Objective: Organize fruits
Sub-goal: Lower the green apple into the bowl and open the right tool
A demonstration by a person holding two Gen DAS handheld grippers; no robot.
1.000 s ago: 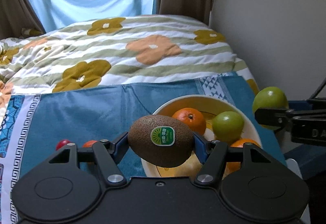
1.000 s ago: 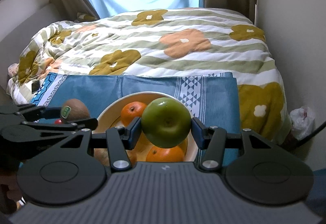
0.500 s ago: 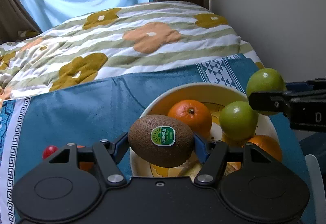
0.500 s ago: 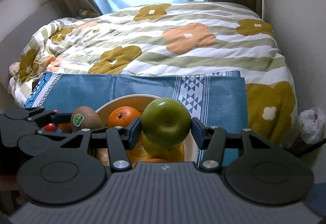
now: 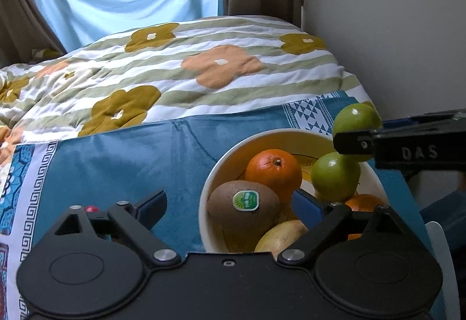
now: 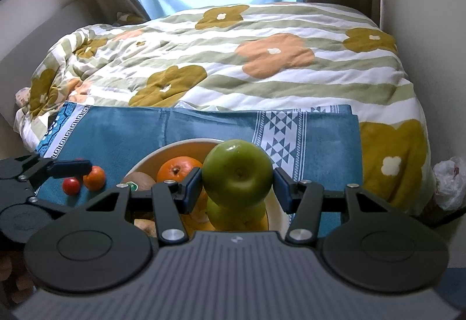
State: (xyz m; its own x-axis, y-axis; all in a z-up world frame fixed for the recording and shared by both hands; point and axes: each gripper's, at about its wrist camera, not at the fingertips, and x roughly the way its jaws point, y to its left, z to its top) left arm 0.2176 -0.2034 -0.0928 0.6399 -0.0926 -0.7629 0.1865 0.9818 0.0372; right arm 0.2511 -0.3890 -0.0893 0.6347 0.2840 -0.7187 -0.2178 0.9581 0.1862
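Holding a green apple (image 6: 237,173) tight, the right claw (image 6: 237,184) hangs over the bowl (image 5: 221,165), which sits on the blue cloth (image 5: 131,162) near the bed's right edge. The left claw (image 5: 230,205) is wide open and holds nothing; the kiwi (image 5: 243,210) lies in the bowl between its fingers. The bowl looks full. If the apple drops from up high, it could bump the other green apple (image 5: 335,175) or the orange (image 5: 273,171) and roll out. The left claw could also knock the kiwi when it pulls back.
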